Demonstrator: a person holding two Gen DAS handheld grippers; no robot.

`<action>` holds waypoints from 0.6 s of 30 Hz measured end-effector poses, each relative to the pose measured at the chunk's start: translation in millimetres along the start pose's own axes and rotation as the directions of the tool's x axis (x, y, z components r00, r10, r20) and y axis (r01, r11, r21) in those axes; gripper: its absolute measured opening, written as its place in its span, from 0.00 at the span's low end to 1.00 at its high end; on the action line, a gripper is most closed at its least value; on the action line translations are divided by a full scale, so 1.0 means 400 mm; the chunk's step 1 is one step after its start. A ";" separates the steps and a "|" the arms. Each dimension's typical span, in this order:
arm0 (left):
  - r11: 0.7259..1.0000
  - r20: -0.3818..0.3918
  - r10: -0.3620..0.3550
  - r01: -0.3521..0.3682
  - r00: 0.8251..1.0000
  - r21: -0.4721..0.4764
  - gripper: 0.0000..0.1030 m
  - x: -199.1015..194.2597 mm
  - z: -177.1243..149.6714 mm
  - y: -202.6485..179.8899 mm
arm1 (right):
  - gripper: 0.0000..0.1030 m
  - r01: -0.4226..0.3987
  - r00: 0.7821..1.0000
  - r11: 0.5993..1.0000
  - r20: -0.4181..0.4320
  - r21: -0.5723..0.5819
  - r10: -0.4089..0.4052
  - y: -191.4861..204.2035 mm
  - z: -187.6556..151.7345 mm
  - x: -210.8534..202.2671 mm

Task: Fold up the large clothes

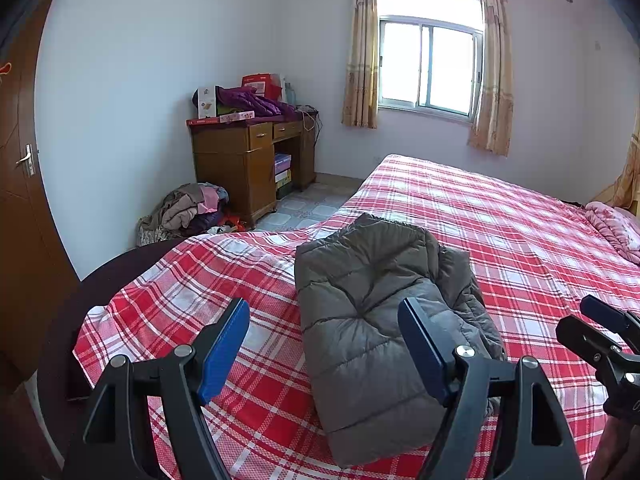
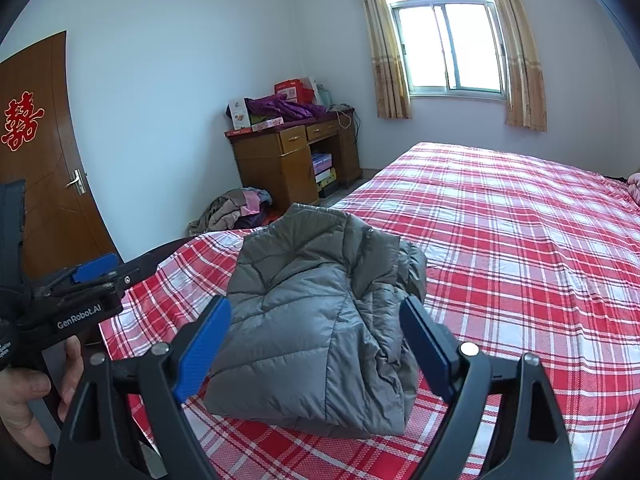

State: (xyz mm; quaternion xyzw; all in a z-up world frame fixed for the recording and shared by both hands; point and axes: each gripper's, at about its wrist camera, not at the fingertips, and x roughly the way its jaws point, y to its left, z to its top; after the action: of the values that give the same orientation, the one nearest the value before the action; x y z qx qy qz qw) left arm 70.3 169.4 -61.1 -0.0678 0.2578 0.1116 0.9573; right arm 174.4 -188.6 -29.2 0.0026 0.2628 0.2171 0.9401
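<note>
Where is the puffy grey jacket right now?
The grey jacket lies folded on the red checked bed, near the corner closest to the door, in both views. It sits just ahead of the two grippers' open jaws, untouched.

Grey quilted jacket [image 2: 320, 320] on red-and-white plaid bedspread [image 2: 520, 240].

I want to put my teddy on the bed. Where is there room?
Plenty: the checked bed is bare from the folded grey jacket across to the pink quilt and up toward the window. A smaller bare patch lies left of the jacket. The desk top and the floor beside it are crowded with boxes and clothes.
</note>
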 end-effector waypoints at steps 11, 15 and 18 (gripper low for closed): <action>1.000 -0.020 0.010 -0.010 1.000 -0.009 0.82 0.014 -0.002 0.007 | 0.86 0.001 1.000 1.000 0.012 0.002 -0.001 0.000 0.001 -0.005; 1.000 -0.021 -0.001 0.001 1.000 -0.004 0.83 0.013 0.001 0.004 | 0.86 0.002 1.000 1.000 0.029 0.003 -0.002 0.004 0.006 -0.012; 1.000 -0.013 0.005 -0.005 1.000 0.003 0.83 0.008 0.000 -0.002 | 0.86 0.001 0.999 1.000 0.043 0.000 -0.001 0.008 0.010 -0.019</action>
State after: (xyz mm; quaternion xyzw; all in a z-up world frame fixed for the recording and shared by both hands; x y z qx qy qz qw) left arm 73.0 169.1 -62.7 -0.0666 0.2642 0.1134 0.9555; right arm 169.3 -188.2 -21.6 0.0072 0.2424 0.2167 0.9456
